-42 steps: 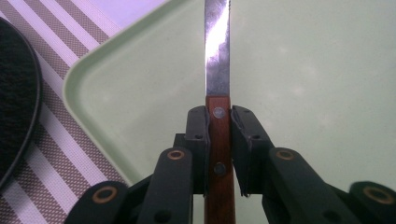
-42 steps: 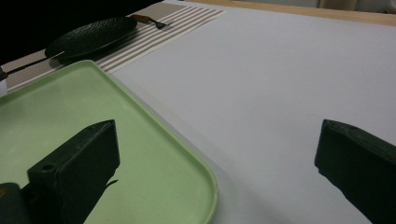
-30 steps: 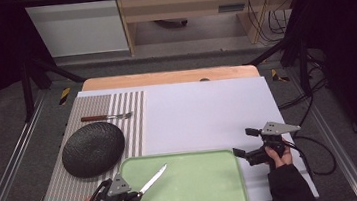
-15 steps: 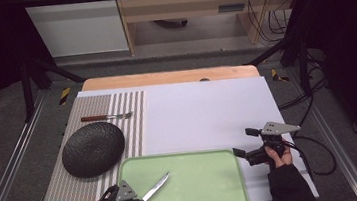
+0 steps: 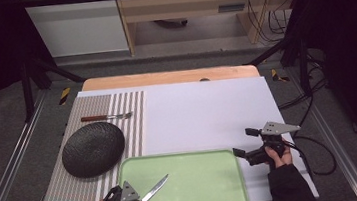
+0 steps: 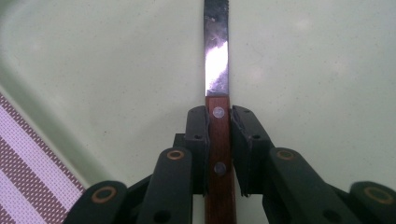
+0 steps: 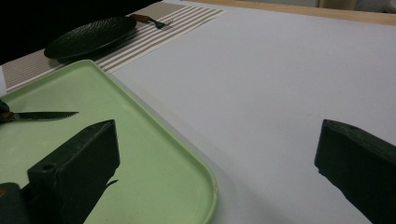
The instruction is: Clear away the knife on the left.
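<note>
The left gripper [image 5: 137,199] is clamped on the wooden handle of a knife [image 5: 154,189], whose serrated blade juts out ahead of the jaws over the near left part of the green tray [image 5: 200,178]. The right gripper [image 5: 245,142] hangs with its jaws spread wide and nothing between them, just beside the tray's far right corner, above the white worktop [image 5: 203,113]. Farther left, on a striped placemat [image 5: 132,110], sit a black plate [image 5: 92,149] and a fork [image 5: 107,117], well apart from the knife.
</note>
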